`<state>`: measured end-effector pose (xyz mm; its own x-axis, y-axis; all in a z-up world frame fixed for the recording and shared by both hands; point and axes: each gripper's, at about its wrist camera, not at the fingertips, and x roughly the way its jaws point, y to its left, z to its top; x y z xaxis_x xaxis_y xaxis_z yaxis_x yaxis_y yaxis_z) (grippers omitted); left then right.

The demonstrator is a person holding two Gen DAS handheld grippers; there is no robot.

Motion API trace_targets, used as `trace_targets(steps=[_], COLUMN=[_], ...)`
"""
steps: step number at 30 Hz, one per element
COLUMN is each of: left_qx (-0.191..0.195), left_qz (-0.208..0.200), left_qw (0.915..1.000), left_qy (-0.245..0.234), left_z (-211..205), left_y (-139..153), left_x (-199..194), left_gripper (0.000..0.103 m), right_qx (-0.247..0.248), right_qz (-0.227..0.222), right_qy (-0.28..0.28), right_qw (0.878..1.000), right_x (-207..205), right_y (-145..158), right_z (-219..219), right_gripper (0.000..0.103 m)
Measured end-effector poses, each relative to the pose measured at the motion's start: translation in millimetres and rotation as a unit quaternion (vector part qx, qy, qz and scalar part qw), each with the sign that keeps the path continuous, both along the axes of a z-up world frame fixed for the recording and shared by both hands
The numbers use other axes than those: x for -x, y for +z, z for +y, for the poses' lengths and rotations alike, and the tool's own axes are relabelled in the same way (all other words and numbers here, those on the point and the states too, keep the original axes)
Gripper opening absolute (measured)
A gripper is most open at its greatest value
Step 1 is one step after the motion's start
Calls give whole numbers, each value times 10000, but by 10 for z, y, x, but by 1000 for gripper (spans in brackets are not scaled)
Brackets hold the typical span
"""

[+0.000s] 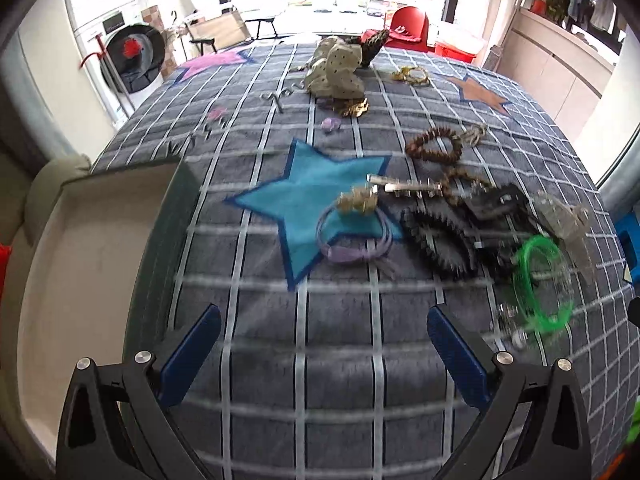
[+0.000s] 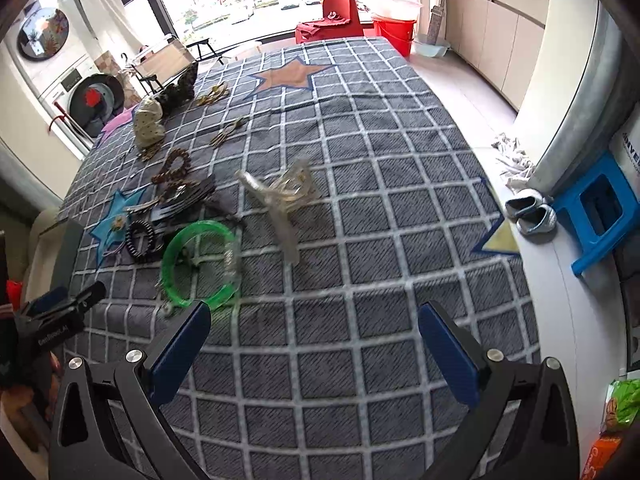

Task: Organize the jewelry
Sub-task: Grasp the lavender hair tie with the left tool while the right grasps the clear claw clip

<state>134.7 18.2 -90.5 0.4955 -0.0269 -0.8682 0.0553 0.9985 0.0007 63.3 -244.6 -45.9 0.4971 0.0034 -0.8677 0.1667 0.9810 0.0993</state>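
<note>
Jewelry lies scattered on a grey checked cloth (image 1: 340,344). In the left wrist view my left gripper (image 1: 324,322) hangs open above bare cloth, short of a purple cord bracelet (image 1: 352,240) on a blue star. A green bangle (image 1: 542,280), black toothed hair clips (image 1: 440,240), a brown bead bracelet (image 1: 434,145) and a silver hair clip (image 1: 404,188) lie to the right. In the right wrist view my right gripper (image 2: 314,320) is open over bare cloth, its left finger tip near the green bangle (image 2: 200,264). A clear hair claw (image 2: 280,196) lies beyond.
An open cream box (image 1: 80,264) with a dark rim stands at the table's left edge. A dotted fabric bow (image 1: 336,68) and gold pieces (image 1: 412,75) lie at the far end. My left gripper (image 2: 60,308) shows at the right wrist view's left. A blue stool (image 2: 600,208) and shoes are on the floor.
</note>
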Motion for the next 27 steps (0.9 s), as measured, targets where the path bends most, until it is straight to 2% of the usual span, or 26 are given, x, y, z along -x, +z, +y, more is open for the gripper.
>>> trace_targets(steps=[6, 9, 12, 15, 23, 27], left_qx=[156, 193, 202, 167, 106, 129], left_qz=[-102, -84, -61, -11, -133, -219], left_qw=[9998, 9997, 9996, 9996, 9993, 9988], left_qy=[-106, -143, -168, -225, -324, -417], left_z=[12, 18, 14, -16, -90, -115], left_y=[-36, -75, -124, -182, -213, -189], left_x=[-213, -309, -389, -456, -525, -486], left_gripper=[103, 96, 95, 95, 95, 80], right_qx=[90, 84, 82, 68, 199, 387], right_qz=[26, 72, 146, 195, 183, 97], right_qy=[175, 278, 338, 380, 469, 531], right_qw=[9998, 9996, 9993, 9991, 9985, 9978], right_x=[-233, -344, -445, -535, -731, -801], right_y=[-100, -167, -249, -321, -424, -440], right_z=[-53, -47, -45, -44, 4, 85], right_gripper=[102, 97, 96, 89, 88, 85])
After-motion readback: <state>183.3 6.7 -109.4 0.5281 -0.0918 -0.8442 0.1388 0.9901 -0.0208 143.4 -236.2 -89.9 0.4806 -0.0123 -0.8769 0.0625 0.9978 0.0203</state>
